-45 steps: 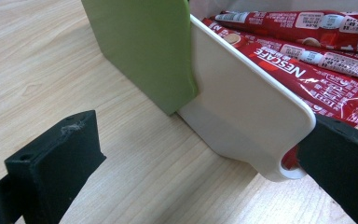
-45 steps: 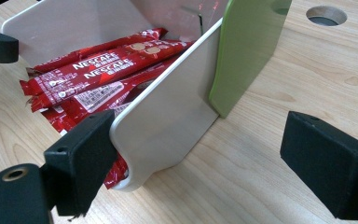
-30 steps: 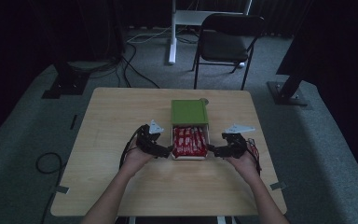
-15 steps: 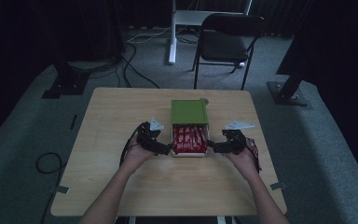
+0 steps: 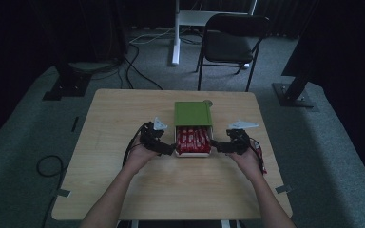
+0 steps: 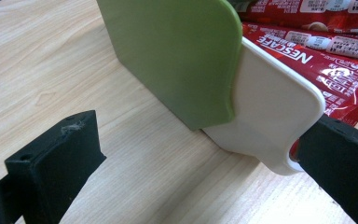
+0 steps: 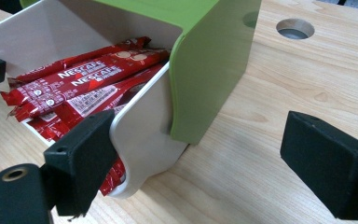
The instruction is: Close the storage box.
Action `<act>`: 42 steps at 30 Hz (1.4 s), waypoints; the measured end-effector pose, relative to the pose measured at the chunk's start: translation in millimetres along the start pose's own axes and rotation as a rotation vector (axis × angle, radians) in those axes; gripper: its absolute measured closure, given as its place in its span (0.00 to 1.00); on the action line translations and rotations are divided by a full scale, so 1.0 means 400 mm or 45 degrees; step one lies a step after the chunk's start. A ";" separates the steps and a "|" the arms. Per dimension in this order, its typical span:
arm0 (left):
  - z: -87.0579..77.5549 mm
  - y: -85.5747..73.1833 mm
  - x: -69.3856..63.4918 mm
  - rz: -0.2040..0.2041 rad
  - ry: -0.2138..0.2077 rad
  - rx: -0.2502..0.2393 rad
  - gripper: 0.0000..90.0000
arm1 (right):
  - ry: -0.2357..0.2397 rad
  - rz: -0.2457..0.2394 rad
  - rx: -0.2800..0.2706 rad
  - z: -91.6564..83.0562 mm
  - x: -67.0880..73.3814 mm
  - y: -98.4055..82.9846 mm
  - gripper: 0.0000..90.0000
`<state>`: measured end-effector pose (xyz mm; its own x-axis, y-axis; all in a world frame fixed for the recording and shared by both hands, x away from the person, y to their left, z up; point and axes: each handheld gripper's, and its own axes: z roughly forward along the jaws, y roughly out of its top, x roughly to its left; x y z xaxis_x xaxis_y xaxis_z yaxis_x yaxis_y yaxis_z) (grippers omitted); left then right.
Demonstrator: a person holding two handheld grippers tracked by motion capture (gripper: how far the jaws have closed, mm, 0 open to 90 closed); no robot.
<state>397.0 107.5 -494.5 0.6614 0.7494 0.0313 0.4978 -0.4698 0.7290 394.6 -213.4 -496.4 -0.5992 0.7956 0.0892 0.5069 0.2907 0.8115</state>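
Your left gripper and right gripper both stand with jaws apart at the white drawer, seemingly touching its side walls; red sachets lie inside.

We see a pale wooden table on grey carpet, with a round cable hole cut near its far edge. Beyond the table stands a dark folding chair, and left of the chair a white stand. Black cables trail across the carpet off the table's far left corner.
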 end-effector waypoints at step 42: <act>0.048 0.034 0.049 -0.057 0.024 0.025 0.01 | -0.059 0.070 -0.017 0.053 -0.035 0.037 0.12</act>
<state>427.4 106.9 -497.2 0.6274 0.7786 0.0119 0.5380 -0.4446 0.7161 423.5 -209.1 -497.9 -0.5413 0.8340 0.1069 0.5297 0.2394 0.8137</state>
